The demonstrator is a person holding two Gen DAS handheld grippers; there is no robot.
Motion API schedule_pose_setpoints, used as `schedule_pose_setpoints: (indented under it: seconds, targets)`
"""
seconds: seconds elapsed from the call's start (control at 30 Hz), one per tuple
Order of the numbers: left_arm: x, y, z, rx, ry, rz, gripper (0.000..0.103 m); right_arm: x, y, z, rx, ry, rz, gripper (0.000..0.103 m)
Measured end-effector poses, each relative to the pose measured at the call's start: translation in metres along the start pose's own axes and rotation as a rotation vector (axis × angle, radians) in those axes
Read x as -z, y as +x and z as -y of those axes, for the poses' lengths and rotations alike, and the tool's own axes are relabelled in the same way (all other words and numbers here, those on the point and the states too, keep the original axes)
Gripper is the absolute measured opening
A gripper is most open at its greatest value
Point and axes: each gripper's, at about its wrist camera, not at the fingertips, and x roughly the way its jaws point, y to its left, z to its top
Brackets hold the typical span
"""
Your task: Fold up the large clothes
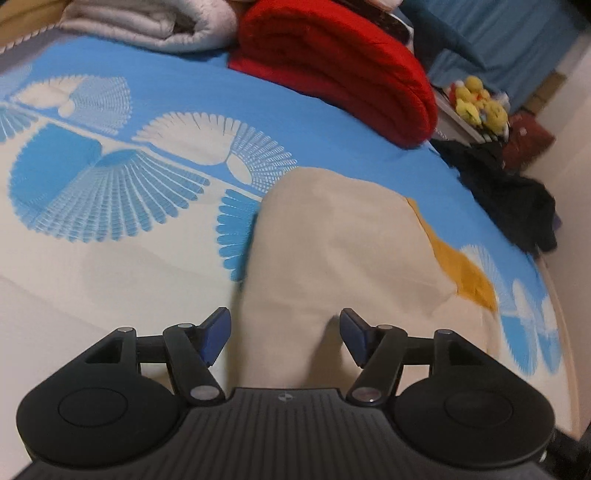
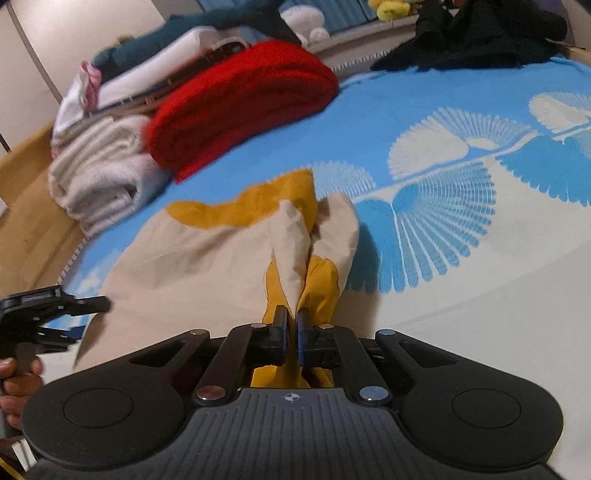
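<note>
A cream garment with mustard-yellow parts (image 1: 332, 240) lies spread on the blue and white bed cover (image 1: 110, 184). My left gripper (image 1: 286, 332) hovers over its near end, open, with the cream cloth showing in the gap and neither blue pad touching it. In the right wrist view the garment (image 2: 192, 266) is bunched up toward my right gripper (image 2: 291, 325), which is shut on a fold of cream and mustard cloth. The left gripper (image 2: 55, 310) also appears at the left edge of that view, held by a hand (image 2: 18, 380).
A folded red blanket (image 1: 332, 66) and a folded white blanket (image 1: 147, 26) sit at the far side of the bed. Dark clothes (image 1: 509, 192) are heaped at the bed's right edge, with yellow plush toys (image 1: 476, 99) beyond. A wooden floor (image 2: 33, 206) shows past the left edge.
</note>
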Motion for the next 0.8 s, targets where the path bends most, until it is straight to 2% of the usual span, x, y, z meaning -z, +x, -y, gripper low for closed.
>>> schedule_pose_setpoints:
  seconds: [0.1,0.17,0.2,0.23,0.3,0.43,0.47,0.53,0.57,0.6,0.67,0.7,0.77,0.8]
  targets:
    - [0.014,-0.012,0.003,0.091,0.069,-0.077,0.071,0.004,-0.003,0.002,0.026,-0.008,-0.003,0.005]
    - [0.032,-0.008,0.014,0.073,0.17,-0.133,0.072,0.007,-0.005,0.0,0.036,-0.012,-0.012,0.007]
    - [0.044,-0.003,0.018,0.033,0.233,-0.159,0.078,0.01,-0.006,-0.001,0.046,-0.021,-0.021,0.009]
    - [0.052,-0.002,0.021,0.002,0.274,-0.163,0.079,0.012,-0.008,-0.001,0.058,-0.026,-0.027,0.014]
    - [0.057,-0.011,0.025,-0.006,0.291,-0.149,0.076,0.015,-0.016,0.001,0.09,-0.034,-0.02,0.015]
    - [0.073,-0.046,0.045,0.122,0.383,-0.074,0.076,0.018,-0.043,0.003,0.087,-0.058,0.023,0.015]
    - [0.082,-0.043,0.048,0.114,0.421,-0.101,0.076,0.019,-0.05,0.001,0.073,-0.075,0.032,0.015]
    - [0.106,-0.025,0.05,-0.021,0.512,-0.176,0.087,0.021,-0.06,-0.003,0.054,-0.108,0.032,0.017]
    - [0.113,-0.022,0.05,-0.067,0.523,-0.178,0.087,0.025,-0.063,-0.005,0.045,-0.123,0.017,0.019]
    - [0.114,-0.027,0.049,-0.075,0.493,-0.172,0.084,0.029,-0.063,-0.006,0.036,-0.126,-0.012,0.021]
    - [0.114,-0.046,0.05,-0.038,0.438,-0.128,0.083,0.042,-0.053,-0.004,0.025,-0.106,-0.139,0.022]
    - [0.118,-0.053,0.05,-0.026,0.441,-0.093,0.083,0.05,-0.046,-0.001,0.052,-0.106,-0.21,0.022]
    - [0.135,-0.045,0.041,-0.091,0.463,-0.146,0.089,0.068,-0.037,0.006,0.132,-0.101,-0.31,0.022]
    - [0.136,-0.047,0.036,-0.101,0.439,-0.164,0.089,0.069,-0.039,0.007,0.151,-0.095,-0.305,0.022]
